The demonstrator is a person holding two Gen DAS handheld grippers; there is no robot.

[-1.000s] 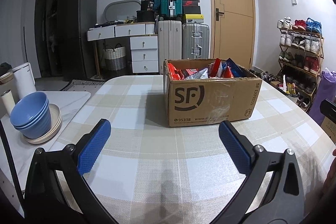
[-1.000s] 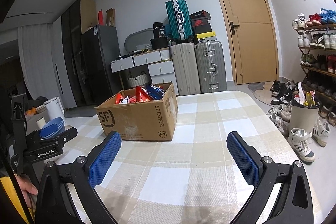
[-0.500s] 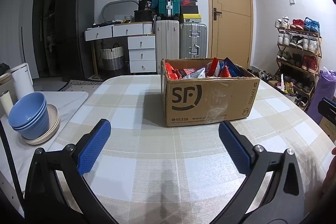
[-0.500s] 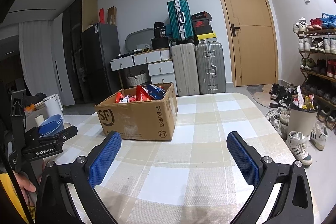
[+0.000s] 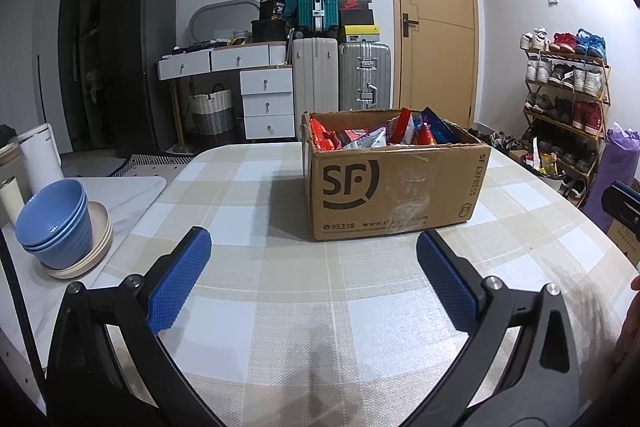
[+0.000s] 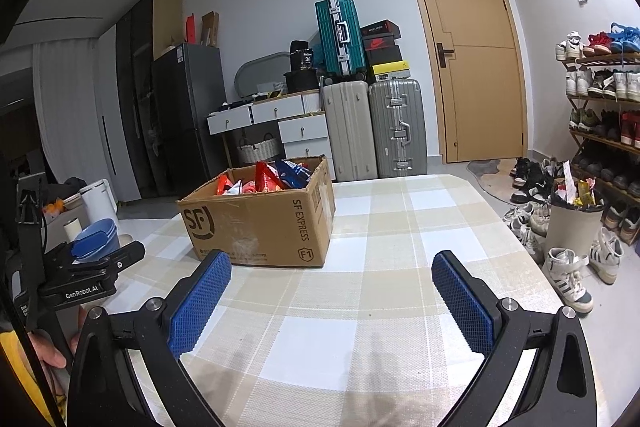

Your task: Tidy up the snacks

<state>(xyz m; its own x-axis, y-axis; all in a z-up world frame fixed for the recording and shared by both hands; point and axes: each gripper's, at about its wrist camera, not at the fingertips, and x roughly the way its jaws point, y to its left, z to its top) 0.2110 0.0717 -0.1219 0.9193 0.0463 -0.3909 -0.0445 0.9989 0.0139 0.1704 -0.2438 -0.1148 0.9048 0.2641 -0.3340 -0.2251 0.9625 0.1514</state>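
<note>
Two tools present. Left tool [image 5: 310,267] and right tool [image 6: 331,287] each gape wide, holding nothing, over bare checked tabletop [image 5: 304,315]. Beyond: one cardboard box [image 5: 394,187], open-topped, filled with snack packets [image 5: 384,135], standing mid-tabletop, clear of every edge. Three blue bowls [image 5: 56,223] stacked left.

Left gripper [image 5: 310,267]: black frame, two arms ending in blue cross-hatched pads [image 5: 178,285], silver screws at the arm joints.
Right gripper [image 6: 330,293]: same black frame, blue textured pads [image 6: 462,305], silver screw heads behind each pad.
Marking: white "GenRobot.AI" lettering on the left gripper's black body, seen from the right wrist.
Cable: thin black cord beside that body.
Clothing: yellow sleeve [image 6: 16,367] below that body.
</note>
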